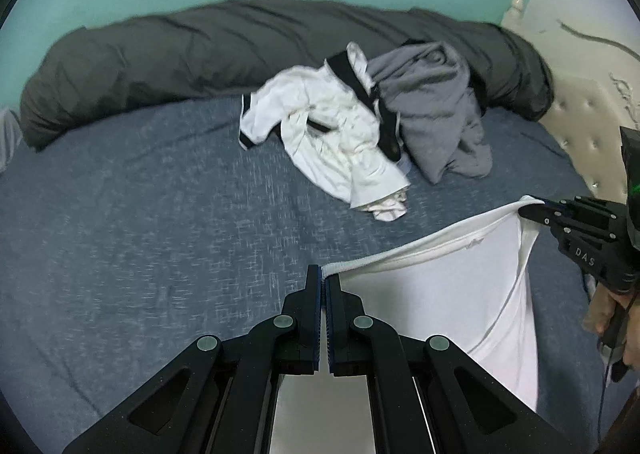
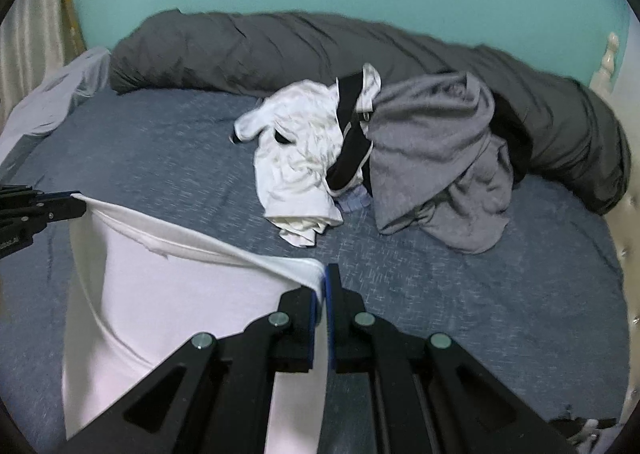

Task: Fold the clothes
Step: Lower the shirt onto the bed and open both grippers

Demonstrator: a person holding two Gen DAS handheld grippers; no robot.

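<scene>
A: How do the jaws stand?

B: Both pairs are clamped tight on the plain white cotton garment (image 1: pixel 460 294). The left gripper (image 1: pixel 323 274) pinches one end of its ribbed top edge at lower centre of the left wrist view; the right gripper (image 2: pixel 323 282) pinches the other end at lower centre of its own view.

A: And the cloth between them?

B: The edge is stretched between the two and the body hangs down over the blue-grey woven bed sheet (image 1: pixel 140 213).

A: Farther out?

B: At upper centre lie a crumpled white shirt with black trim (image 1: pixel 332 125) and a heaped grey knit garment (image 1: pixel 436 113), touching. Behind them runs a rolled dark grey duvet (image 1: pixel 200 49).
</scene>
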